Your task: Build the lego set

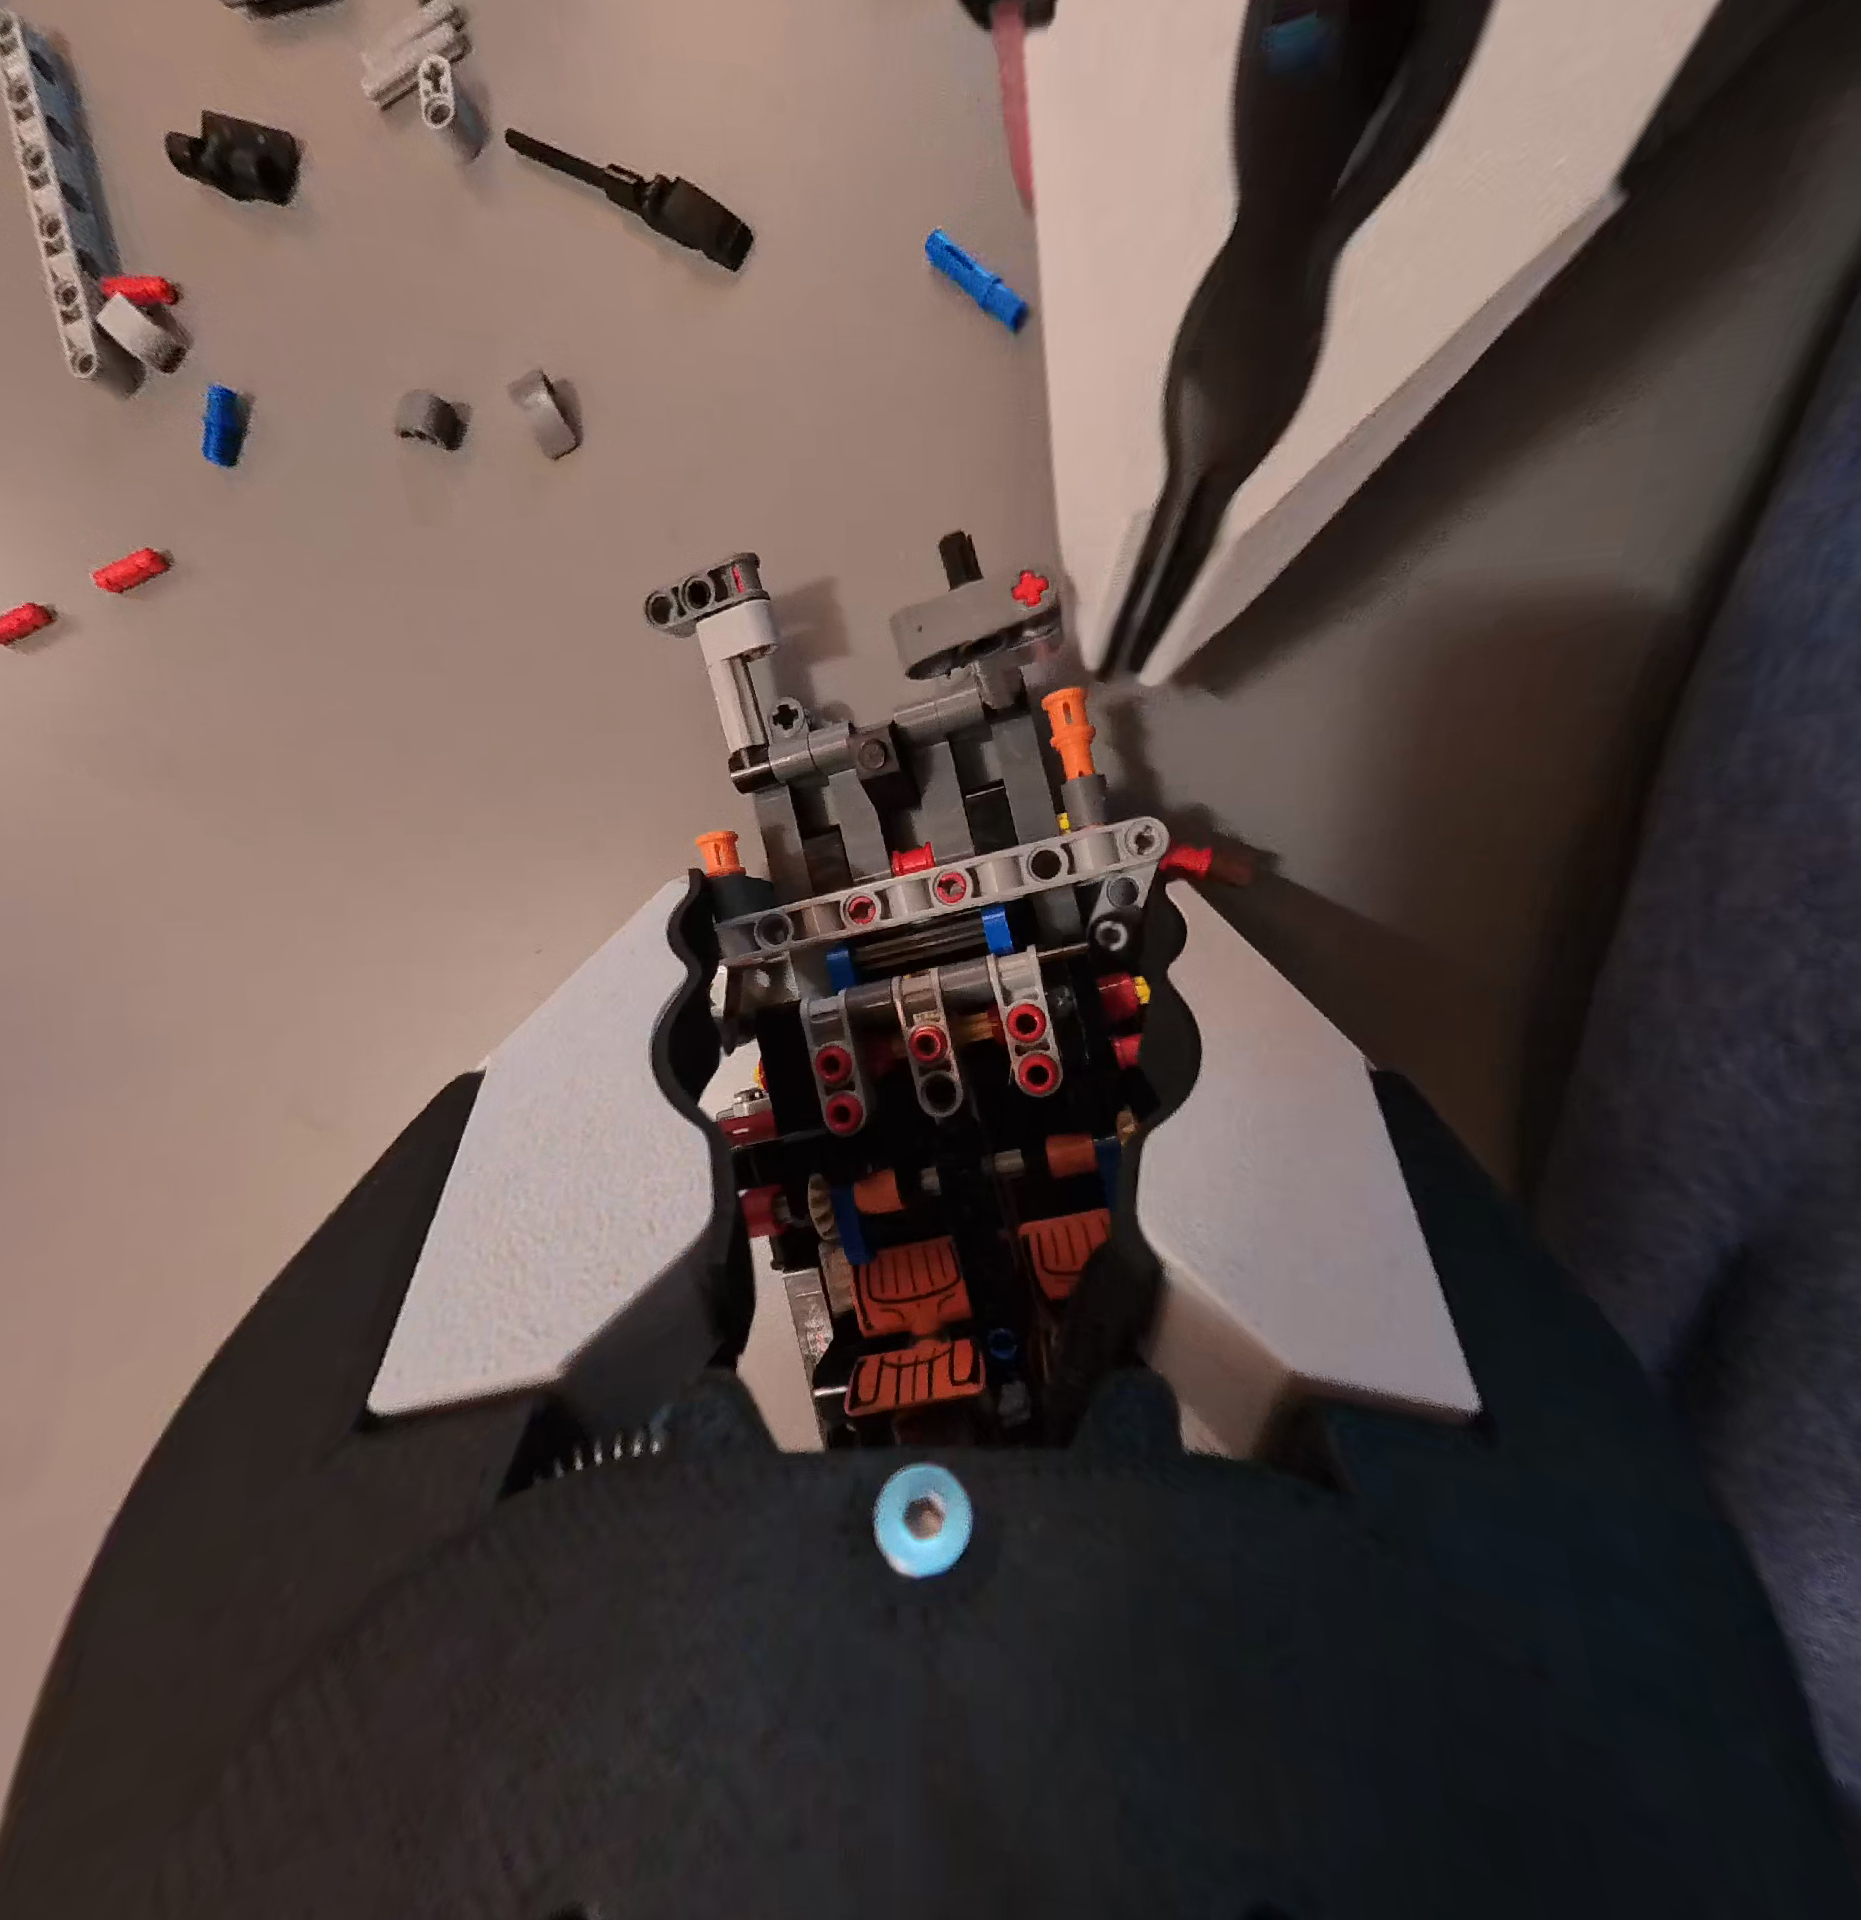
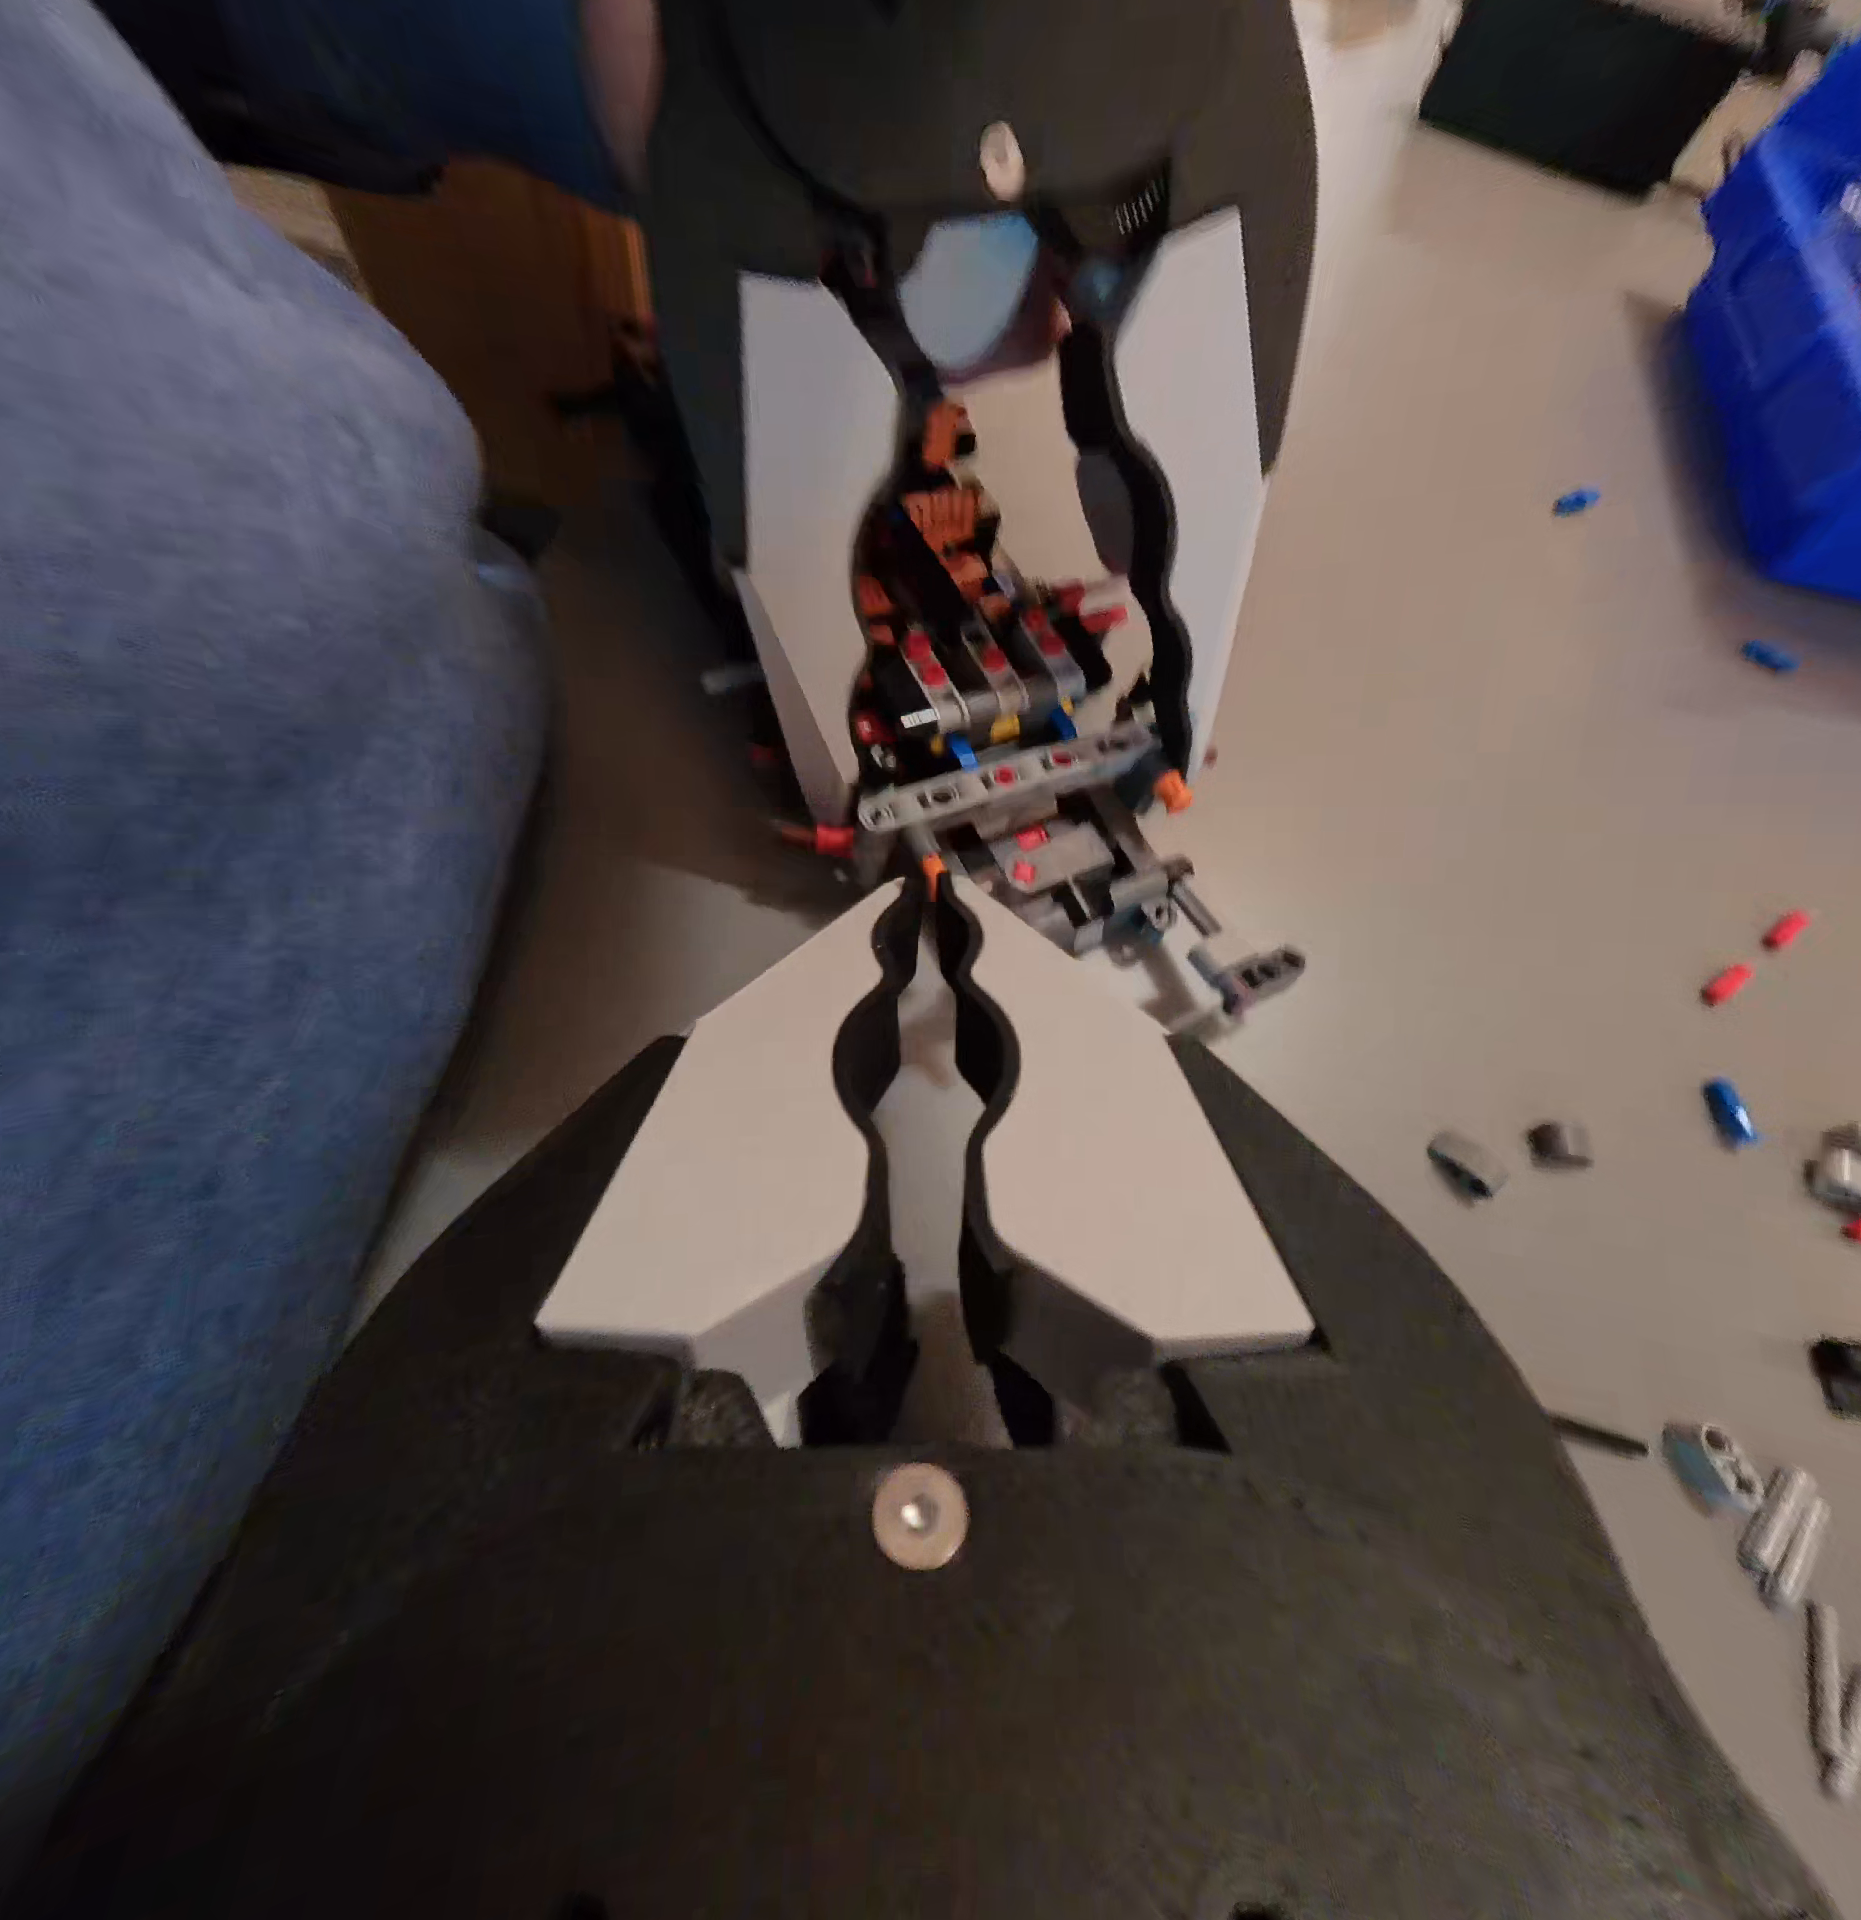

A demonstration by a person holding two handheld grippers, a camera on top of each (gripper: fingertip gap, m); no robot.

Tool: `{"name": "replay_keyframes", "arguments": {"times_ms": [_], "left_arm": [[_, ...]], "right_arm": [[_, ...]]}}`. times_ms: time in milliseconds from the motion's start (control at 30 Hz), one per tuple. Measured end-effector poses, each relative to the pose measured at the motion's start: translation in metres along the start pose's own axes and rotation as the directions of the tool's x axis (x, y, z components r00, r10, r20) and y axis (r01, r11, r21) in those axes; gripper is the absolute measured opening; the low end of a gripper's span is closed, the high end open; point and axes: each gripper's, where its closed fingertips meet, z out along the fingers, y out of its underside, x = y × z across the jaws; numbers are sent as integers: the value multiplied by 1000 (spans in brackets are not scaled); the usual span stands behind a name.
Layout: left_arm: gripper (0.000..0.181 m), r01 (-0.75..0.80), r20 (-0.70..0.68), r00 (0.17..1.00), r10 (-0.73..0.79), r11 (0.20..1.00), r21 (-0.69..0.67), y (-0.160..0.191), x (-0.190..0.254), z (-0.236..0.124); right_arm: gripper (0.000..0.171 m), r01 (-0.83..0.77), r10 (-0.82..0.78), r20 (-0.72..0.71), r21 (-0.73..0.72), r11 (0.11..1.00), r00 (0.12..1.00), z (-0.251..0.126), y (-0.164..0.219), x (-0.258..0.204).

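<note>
The left claw (image 1: 931, 997) is clamped around the half-built lego model (image 1: 936, 935), holding it just over the pale tabletop (image 1: 490, 727). The right claw (image 2: 928, 902) is nearly pressed together, its tips pinching an orange pin (image 2: 932, 871) on the model's front edge. Loose red, blue and grey pieces (image 1: 131, 569) lie scattered nearby.

We are working at what looks like a hobby or lab bench indoors: a pale beige tabletop (image 1: 593, 416) is carrying scattered loose bricks (image 2: 1726, 982), a blue bin (image 2: 1809, 343) is sitting at the far right edge, and blue upholstery (image 2: 178, 727) is lying alongside the table.
</note>
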Motion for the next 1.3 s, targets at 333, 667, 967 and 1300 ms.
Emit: {"name": "replay_keyframes", "arguments": {"times_ms": [333, 667, 967, 1300], "left_arm": [[80, -10, -26, 1000, 9, 1000, -19, -3, 6, 2], [81, -19, -5, 1000, 19, 1000, -19, -4, 7, 2], [82, -56, 2, 998, 56, 998, -14, -4, 6, 2], [80, -33, -21, 999, 34, 999, 14, -8, 11, 5]], "right_arm": [[0, 288, -296, -55, -116, 951, 954, 13, 5, -7], [0, 298, -312, -60, -170, 939, 948, 18, 6, -10], [0, 169, -176, -60, -108, 980, 983, 18, 3, -9], [0, 59, -71, -127, -101, 993, 989, -3, 12, -6]]}}
